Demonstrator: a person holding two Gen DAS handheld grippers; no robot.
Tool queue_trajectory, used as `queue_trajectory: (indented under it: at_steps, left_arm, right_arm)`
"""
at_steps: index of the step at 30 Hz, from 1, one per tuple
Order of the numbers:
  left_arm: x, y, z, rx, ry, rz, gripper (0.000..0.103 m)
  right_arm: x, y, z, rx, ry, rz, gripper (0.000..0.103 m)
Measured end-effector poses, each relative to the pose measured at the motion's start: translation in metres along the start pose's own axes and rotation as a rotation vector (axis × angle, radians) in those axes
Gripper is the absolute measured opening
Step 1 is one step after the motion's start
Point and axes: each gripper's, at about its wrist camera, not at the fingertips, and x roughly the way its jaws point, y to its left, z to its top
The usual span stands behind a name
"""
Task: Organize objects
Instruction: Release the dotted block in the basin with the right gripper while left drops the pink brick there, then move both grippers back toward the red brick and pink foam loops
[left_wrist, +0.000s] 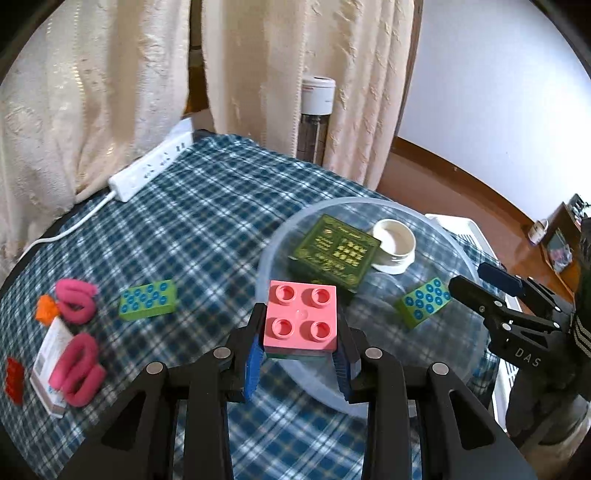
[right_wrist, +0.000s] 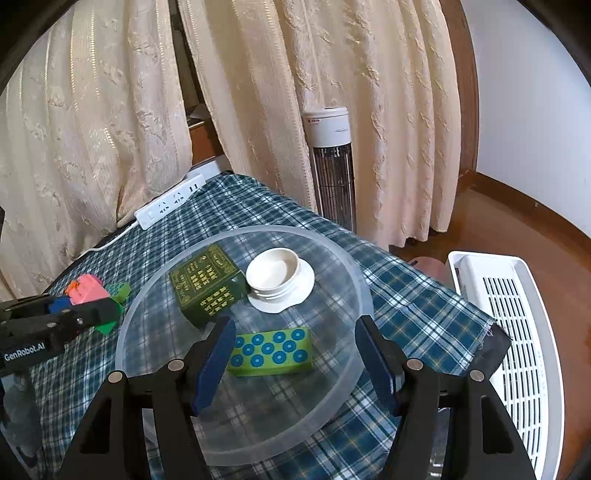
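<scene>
The left gripper (left_wrist: 300, 349) squeezes the pink block (left_wrist: 301, 319) low in the middle, by the clear bowl (right_wrist: 354, 280), while the right gripper (right_wrist: 295, 360) hangs wide apart over it.

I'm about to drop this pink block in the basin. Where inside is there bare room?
The basin is bare along its near rim and its left side. The far half is crowded: dark green box beside white lid, with a green dotted block just in front.

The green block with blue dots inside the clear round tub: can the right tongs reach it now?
Probably yes: the right tongs are open just above the green block with blue dots, nothing between them.
</scene>
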Motion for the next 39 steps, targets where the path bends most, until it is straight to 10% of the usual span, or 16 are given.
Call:
queue_trajectory:
  at_steps: [6,39]
  left_arm:
    - [0.007,0.000,0.002,-0.030,0.014,-0.033,0.058]
    - [-0.042,0.095,-0.035,-0.194,-0.051,0.167,0.074]
  right_arm:
    - [0.000,-0.004,0.000,0.008,-0.002,-0.003,0.071]
    - [-0.001,0.065,-0.004,-0.070,0.029,0.069,0.073]
